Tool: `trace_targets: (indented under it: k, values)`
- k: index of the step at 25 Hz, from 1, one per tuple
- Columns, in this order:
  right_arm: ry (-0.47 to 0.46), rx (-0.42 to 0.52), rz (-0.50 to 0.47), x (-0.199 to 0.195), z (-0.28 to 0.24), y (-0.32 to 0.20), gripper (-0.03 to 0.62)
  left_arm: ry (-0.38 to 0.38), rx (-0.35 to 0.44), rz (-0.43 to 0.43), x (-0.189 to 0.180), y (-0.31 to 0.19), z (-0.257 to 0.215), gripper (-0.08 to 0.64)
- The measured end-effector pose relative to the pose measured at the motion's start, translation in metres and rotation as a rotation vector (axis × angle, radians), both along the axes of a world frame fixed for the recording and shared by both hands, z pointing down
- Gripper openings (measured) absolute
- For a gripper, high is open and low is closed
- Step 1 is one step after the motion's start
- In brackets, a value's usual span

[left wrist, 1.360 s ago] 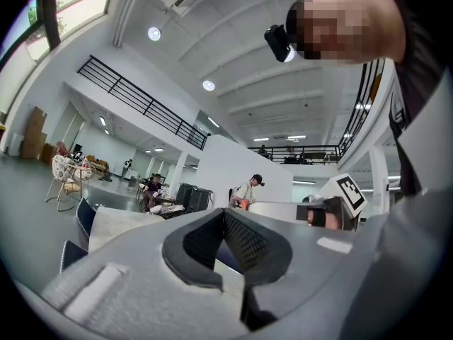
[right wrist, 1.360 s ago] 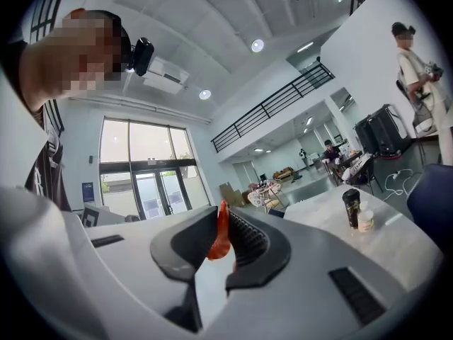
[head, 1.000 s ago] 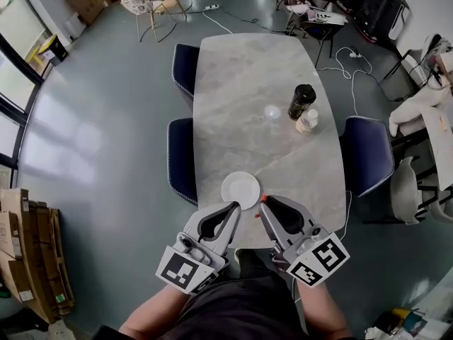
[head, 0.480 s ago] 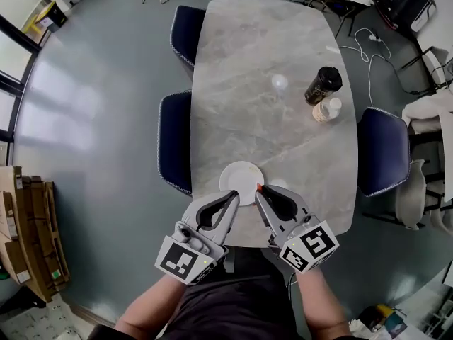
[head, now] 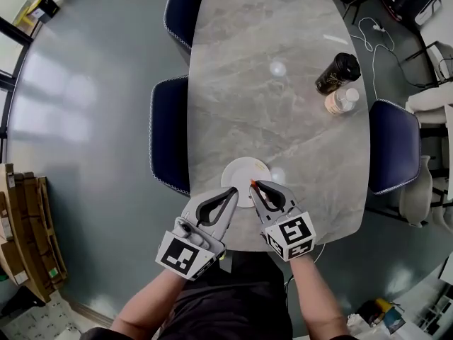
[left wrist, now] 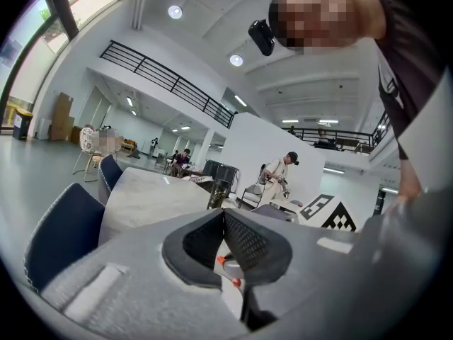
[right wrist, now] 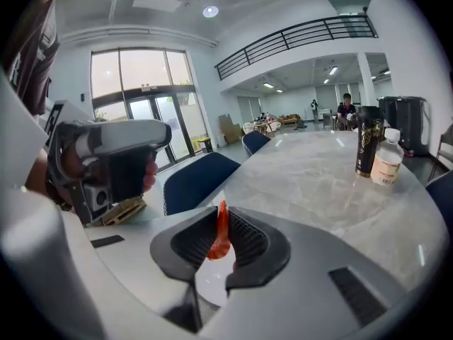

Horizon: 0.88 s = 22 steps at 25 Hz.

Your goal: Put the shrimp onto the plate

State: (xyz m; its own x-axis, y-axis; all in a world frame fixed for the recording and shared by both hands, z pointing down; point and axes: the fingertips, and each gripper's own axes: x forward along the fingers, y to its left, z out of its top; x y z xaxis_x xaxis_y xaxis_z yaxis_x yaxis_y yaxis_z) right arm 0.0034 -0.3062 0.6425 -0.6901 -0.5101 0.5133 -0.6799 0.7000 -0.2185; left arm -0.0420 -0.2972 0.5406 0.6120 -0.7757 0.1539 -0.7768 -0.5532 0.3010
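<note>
Pinching the orange shrimp (right wrist: 220,241) upright between its 2 ribbed pads, the right gripper (right wrist: 221,217) is clamped on it, with the shrimp's tip poking above the jaw tips. In the head view the shrimp (head: 252,183) shows as a small orange fleck at the tip of the right gripper (head: 255,185), over the near right part of the white plate (head: 240,171). The right gripper view shows a patch of the plate (right wrist: 209,286) just below the jaws. The left gripper (head: 233,192) sits just beside the right one, its tip at the plate's near edge. In its own view the left gripper (left wrist: 224,213) has its 2 jaw tips pressed together with nothing held between them. The plate lies near the front edge of a grey marble table (head: 262,112). Well apart from it, toward the far right, stand a dark can (head: 337,73) and a small bottle (head: 340,101) close together, with a small clear lid-like item (head: 277,68) to their left. 3 dark blue chairs are tucked in around the table, 2 on the left (head: 168,137) and 1 on the right (head: 393,147).
</note>
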Motion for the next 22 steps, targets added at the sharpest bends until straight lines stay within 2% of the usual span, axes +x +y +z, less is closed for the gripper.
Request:
trace_targets:
  k: [14,18,22]
  values:
    - [0.315,-0.006,-0.072,-0.016,0.084,-0.005,0.051,0.000,-0.049,0.033,-0.011,-0.010,0.041,0.008]
    - [0.368,-0.022,-0.088,-0.015,0.096,-0.006,0.051,-0.003,-0.042,0.032,-0.012,-0.014,0.048,0.008]
    - [0.419,-0.024,-0.114,-0.017,0.102,-0.006,0.052,-0.002,-0.066,0.023,-0.013,-0.013,0.056,0.008]
